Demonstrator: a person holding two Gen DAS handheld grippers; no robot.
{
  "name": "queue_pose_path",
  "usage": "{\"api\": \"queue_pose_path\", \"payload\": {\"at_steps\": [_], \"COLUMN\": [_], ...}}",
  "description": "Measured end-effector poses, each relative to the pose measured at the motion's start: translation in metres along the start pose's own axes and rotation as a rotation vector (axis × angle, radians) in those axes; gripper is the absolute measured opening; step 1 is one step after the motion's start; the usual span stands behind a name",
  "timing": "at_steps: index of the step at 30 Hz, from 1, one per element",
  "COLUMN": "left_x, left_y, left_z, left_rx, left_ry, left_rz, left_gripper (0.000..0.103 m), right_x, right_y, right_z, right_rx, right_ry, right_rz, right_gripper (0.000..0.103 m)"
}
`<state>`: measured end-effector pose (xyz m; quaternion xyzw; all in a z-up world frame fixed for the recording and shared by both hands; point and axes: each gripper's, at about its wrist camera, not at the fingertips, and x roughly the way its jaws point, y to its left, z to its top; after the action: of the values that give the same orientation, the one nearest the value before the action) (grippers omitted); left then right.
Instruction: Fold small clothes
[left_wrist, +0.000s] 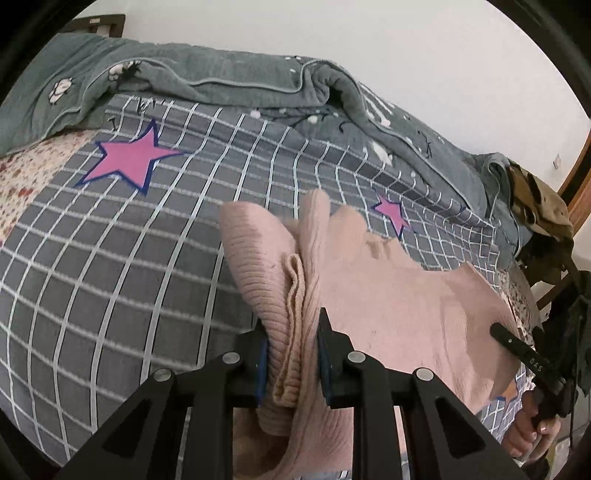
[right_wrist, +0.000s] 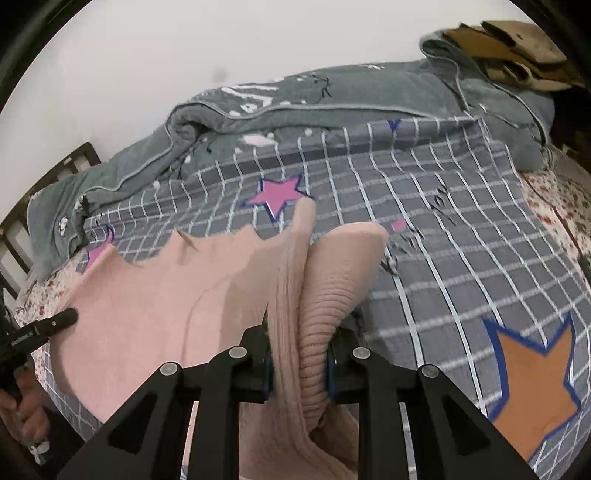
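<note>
A pink ribbed knit garment (left_wrist: 399, 295) is stretched above a grey checked bedsheet (left_wrist: 122, 258). My left gripper (left_wrist: 291, 354) is shut on a bunched ribbed edge of it at its left end. My right gripper (right_wrist: 301, 358) is shut on the other bunched edge of the same garment (right_wrist: 159, 306), which hangs between the two. Each gripper shows at the edge of the other's view: the right one (left_wrist: 524, 350) in the left wrist view and the left one (right_wrist: 40, 328) in the right wrist view.
The sheet has pink stars (left_wrist: 133, 158) and an orange star (right_wrist: 532, 380). A rumpled grey-green quilt (left_wrist: 258, 85) lies along the far side by the white wall. Tan clothing (right_wrist: 517, 51) is piled at one end. A dark wooden headboard (right_wrist: 22, 229) stands at the other.
</note>
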<state>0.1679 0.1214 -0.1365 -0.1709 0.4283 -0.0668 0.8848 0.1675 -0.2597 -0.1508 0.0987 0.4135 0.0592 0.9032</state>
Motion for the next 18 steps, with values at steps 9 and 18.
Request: {"api": "queue_pose_path", "payload": {"at_steps": [9,18], "left_x": [0.022,0.036], "left_y": [0.019,0.029], "left_z": [-0.013,-0.019], "left_rx": [-0.021,-0.022], "left_ry": [0.026,0.050], "left_rz": [0.029,0.007], "left_gripper": [0.034,0.052], "right_x": [0.023,-0.010], "right_y": [-0.019,-0.016], "right_z": [-0.012,-0.005], "right_rx": [-0.063,-0.116], "right_ry": [0.015,-0.090], "right_rz": [-0.071,-0.210], "right_gripper": [0.036,0.043]}}
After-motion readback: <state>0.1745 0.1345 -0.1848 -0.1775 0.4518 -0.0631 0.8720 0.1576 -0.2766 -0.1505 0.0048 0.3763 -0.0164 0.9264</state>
